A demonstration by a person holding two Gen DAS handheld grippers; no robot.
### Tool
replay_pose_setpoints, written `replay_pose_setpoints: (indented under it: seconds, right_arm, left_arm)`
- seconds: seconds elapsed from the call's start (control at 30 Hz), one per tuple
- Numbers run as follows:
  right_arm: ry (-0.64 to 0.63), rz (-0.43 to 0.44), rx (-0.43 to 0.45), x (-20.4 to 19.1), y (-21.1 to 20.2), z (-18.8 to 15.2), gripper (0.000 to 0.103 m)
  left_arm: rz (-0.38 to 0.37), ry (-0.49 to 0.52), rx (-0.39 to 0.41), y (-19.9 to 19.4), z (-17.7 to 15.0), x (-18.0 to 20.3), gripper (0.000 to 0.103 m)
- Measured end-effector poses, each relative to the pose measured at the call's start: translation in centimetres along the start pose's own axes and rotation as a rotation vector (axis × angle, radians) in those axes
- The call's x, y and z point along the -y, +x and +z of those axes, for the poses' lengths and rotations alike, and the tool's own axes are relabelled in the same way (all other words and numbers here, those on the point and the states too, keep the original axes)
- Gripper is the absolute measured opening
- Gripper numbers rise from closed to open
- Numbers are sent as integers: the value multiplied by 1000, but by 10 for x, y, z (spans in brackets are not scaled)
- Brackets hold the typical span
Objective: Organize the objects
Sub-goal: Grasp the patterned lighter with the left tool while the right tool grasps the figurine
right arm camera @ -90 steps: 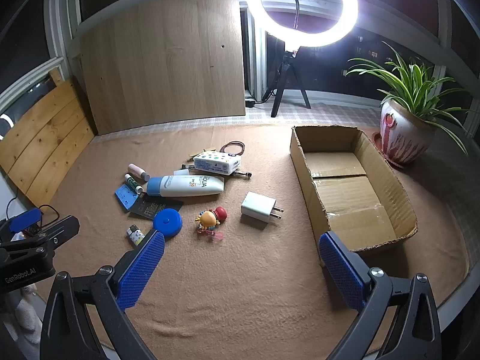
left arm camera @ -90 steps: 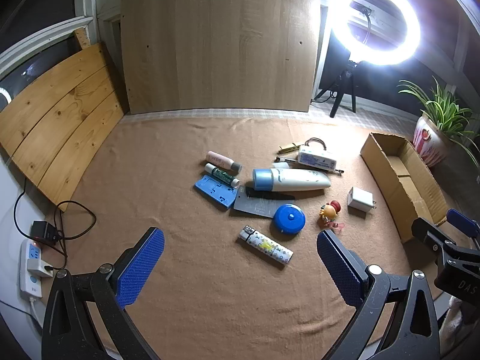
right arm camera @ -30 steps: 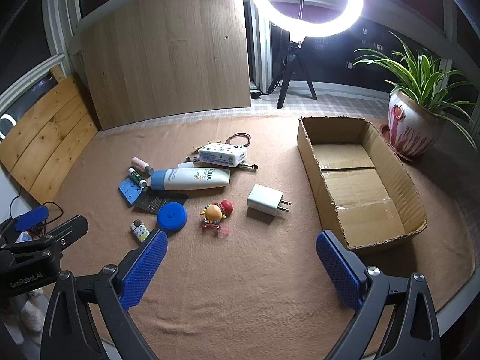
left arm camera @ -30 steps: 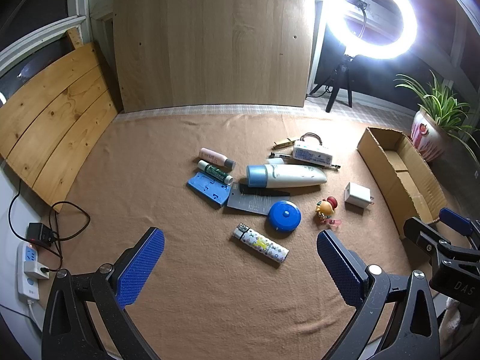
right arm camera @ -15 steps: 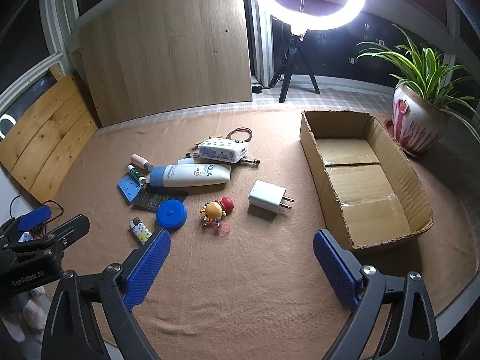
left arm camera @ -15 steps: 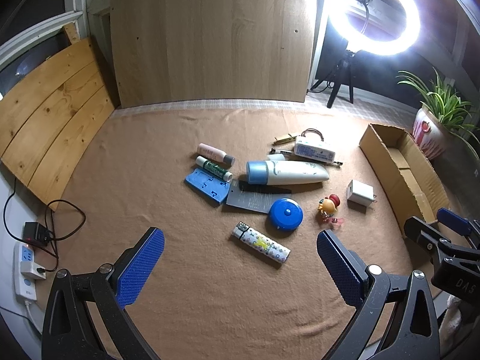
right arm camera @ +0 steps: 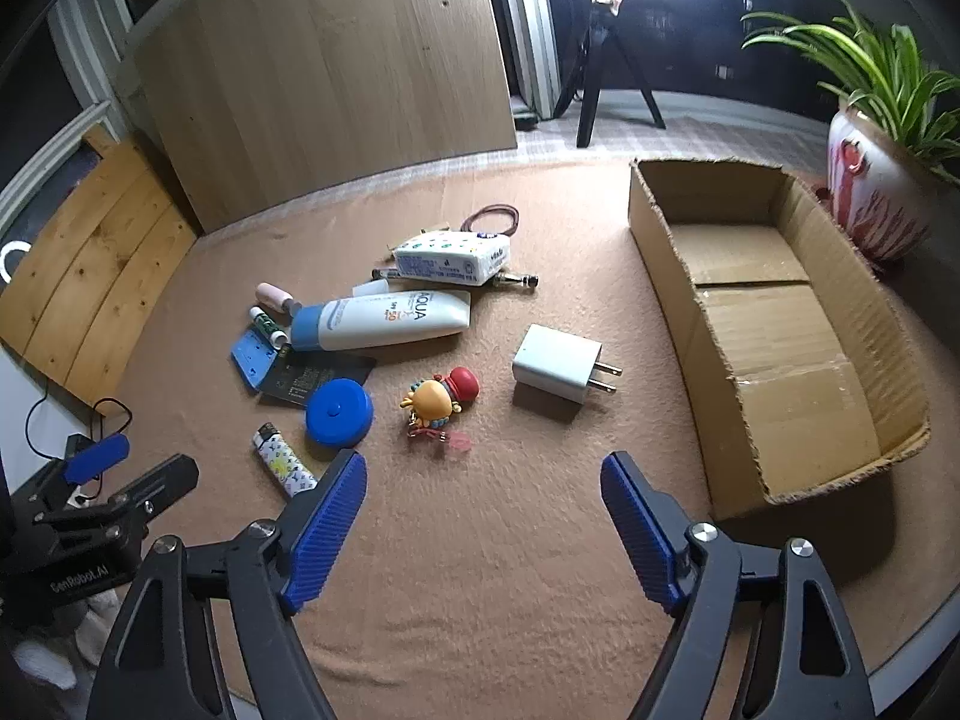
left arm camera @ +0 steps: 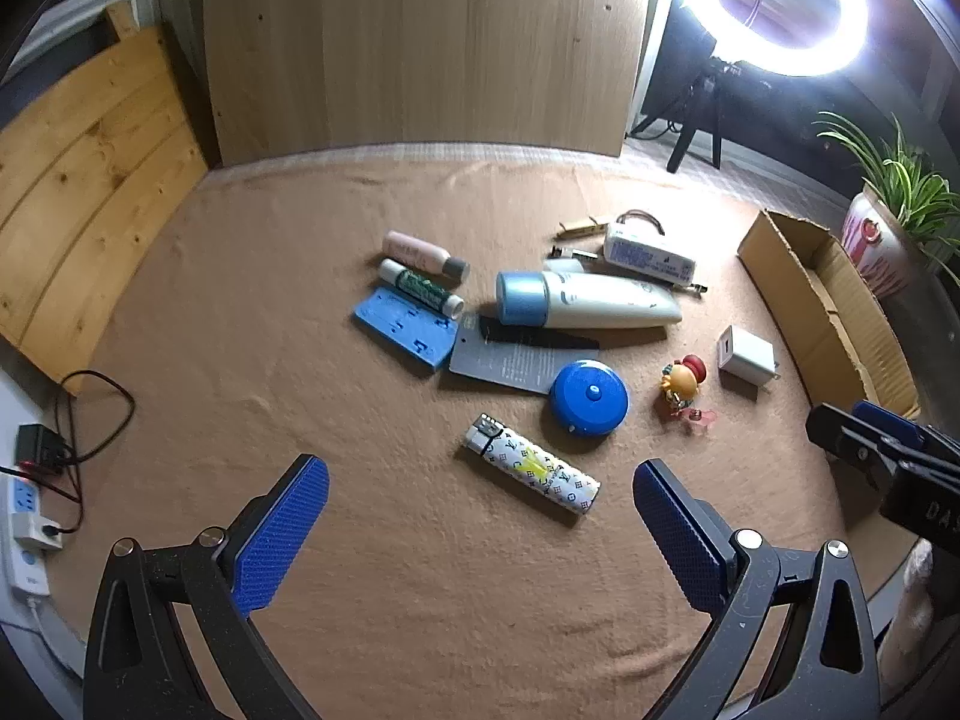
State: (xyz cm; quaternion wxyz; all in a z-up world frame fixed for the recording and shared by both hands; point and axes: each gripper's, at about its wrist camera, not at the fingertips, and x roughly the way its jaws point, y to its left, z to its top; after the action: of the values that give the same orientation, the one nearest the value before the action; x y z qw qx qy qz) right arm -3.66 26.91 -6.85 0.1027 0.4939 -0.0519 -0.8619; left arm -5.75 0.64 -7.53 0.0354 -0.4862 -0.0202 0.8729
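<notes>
Left tongs (left arm camera: 480, 516): blue pads spread wide, nothing between them; poised above the brown felt worktop (left arm camera: 252, 312), just short of the lighter.
Right tongs (right arm camera: 483, 516): jaws closing, pads apart, nothing gripped; bare felt between them.
Lighter (left arm camera: 531, 463): flat on the felt, patterned white; long axis diagonal in the left wrist view, metal head toward upper left.
Sunscreen tube (right arm camera: 384, 319): on its side, long axis nearly left to right; blue cap at left, flat crimped end at right.
Blue round case (right arm camera: 339, 412): flat, between lighter and toy figure (right arm camera: 441, 399).
Charger (right arm camera: 558, 363): white block, prongs pointing right toward the box.
Cardboard box (right arm camera: 672, 276): open top, right of the clutter; long axis running away from the camera.
Tissue pack (right arm camera: 453, 258): behind the tube, hair tie (right arm camera: 491, 219) beyond it.
</notes>
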Motion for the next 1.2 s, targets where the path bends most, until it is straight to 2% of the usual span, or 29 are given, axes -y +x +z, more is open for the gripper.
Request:
replay_pose_setpoints:
  seconds: [0.2,0.3,0.5,0.63,0.83,0.93,1.1,1.2]
  right_arm:
    - [-5,17,-46,-3,22,7,72]
    - [-4,29,-72,-4,33,11,68]
    - [6,45,-114,-5,58,22,66]
    - [42,68,-156,-4,76,31,62]
    - [90,89,-228,-5,105,38,60]
    - [114,81,-245,-4,115,39,59]
    - [72,38,-245,-15,120,44,57]
    - [27,14,-248,-21,121,44,52]
  left_arm:
    - [-4,0,-36,19,2,-2,102]
    - [-6,-11,-63,31,3,-2,99]
    - [-10,-7,-106,53,3,5,94]
    - [-5,-21,-132,68,2,6,91]
    - [10,-56,-155,83,0,5,90]
    - [10,-81,-167,89,0,5,90]
    - [35,-77,-177,99,-2,6,89]
    - [54,-73,-174,104,-5,3,84]
